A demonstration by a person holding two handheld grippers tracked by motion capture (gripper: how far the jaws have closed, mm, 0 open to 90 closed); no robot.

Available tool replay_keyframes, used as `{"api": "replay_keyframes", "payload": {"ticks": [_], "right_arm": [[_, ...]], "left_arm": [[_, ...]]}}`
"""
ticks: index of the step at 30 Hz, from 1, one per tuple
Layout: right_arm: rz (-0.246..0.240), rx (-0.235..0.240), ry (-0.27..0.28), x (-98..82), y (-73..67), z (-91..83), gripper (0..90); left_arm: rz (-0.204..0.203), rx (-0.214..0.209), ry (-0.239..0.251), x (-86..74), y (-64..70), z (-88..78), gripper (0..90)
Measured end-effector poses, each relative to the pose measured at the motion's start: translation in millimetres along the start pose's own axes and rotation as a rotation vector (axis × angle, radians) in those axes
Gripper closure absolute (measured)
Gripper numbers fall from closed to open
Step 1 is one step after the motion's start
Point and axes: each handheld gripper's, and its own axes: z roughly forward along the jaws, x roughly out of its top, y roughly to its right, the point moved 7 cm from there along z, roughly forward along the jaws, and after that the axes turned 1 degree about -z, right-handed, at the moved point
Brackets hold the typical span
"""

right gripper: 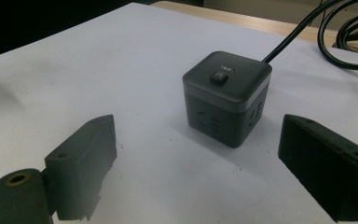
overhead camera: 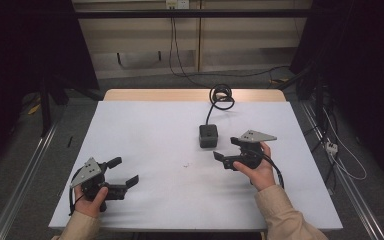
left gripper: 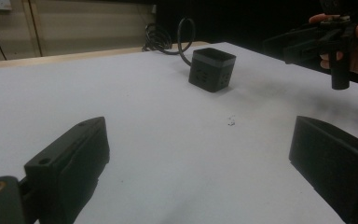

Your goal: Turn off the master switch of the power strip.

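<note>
On the white table (overhead camera: 145, 130), near the middle, sits a small black cube (overhead camera: 208, 135) with a button (right gripper: 219, 77) on top and a cord (overhead camera: 219, 97) running to the far edge. The right gripper (overhead camera: 232, 149) is just beside it, its 2 jaws wide apart and pointing at it. The left gripper (overhead camera: 124, 171) waits well apart near the front, jaws apart too. I think the right gripper should slide in straight, 1 jaw on each side, then squeeze gently.

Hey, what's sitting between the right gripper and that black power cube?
Nothing: in the right gripper view, bare white table runs from the open right gripper to the power cube.
</note>
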Motion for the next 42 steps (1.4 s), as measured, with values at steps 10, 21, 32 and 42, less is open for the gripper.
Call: {"api": "replay_keyframes", "payload": {"ticks": [10, 21, 32, 42], "right_arm": [[-0.009, 0.008, -0.003, -9.7, -1.8, -13.2, 11.6], [0.001, 0.010, -0.003, -21.2, -0.8, -23.4, 11.7], [-0.004, 0.010, -0.009, -31.8, -0.1, -32.7, 11.9], [-0.006, 0.007, -0.020, -40.1, 0.9, -40.0, 11.9]], "left_arm": [[0.002, 0.001, 0.000, 0.3, -0.3, 0.4, 4.4], [0.007, 0.001, 0.001, 0.8, 0.0, 0.3, 4.4], [0.005, -0.001, 0.002, 0.7, 0.8, 1.2, 4.4], [0.007, -0.002, -0.001, 0.6, 0.8, 1.1, 4.4]]}}
